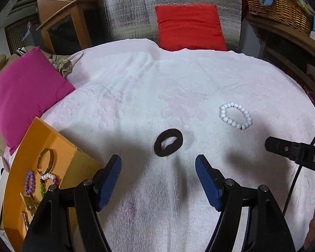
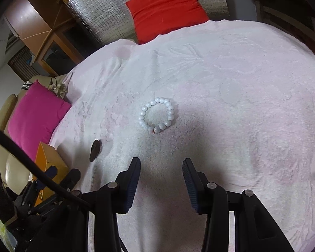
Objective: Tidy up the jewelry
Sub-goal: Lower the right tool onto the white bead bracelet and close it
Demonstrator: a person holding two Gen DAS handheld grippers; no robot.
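On the pale towel (image 1: 136,96), the black hair tie (image 1: 168,142) lies just ahead of the left gripper (image 1: 158,163), whose jaws are spread and empty, while the white bead bracelet (image 2: 157,115) lies ahead of the equally spread, empty right gripper (image 2: 161,166), well away from the orange box (image 1: 58,147) at the towel's left edge.

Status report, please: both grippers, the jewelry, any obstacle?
Left gripper open, empty, just short of black hair tie. Right gripper open, empty, facing white bead bracelet. Orange box already holds several pieces. No obstacle.
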